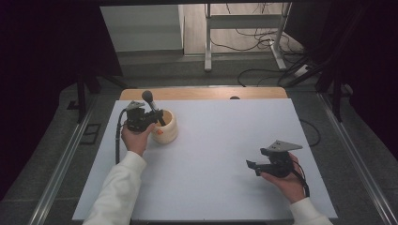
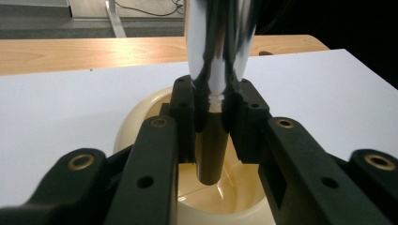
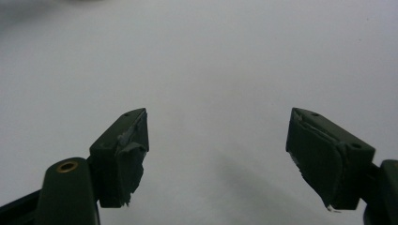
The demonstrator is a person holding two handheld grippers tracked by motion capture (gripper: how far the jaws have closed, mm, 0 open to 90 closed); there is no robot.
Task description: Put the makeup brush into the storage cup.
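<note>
A cream bowl [image 1: 166,127] stands on the white table cover [image 1: 211,140] at the left, also seen as the cream bowl [image 2: 141,117] from close up. My left gripper [image 1: 152,118] is shut on a metal pestle [image 1: 151,104] with a shiny rounded head; its dark lower end [image 2: 210,159] hangs inside the bowl, just above the bottom. My left gripper [image 2: 211,122] clamps the shaft from both sides. My right gripper [image 1: 251,165] rests low over the cover at the right, open, with nothing between its fingertips [image 3: 126,150].
A wooden table edge [image 1: 202,93] shows beyond the white cover. Past it are a metal stand's legs [image 1: 209,42] and loose cables [image 1: 263,40] on the floor. Dark curtains flank both sides.
</note>
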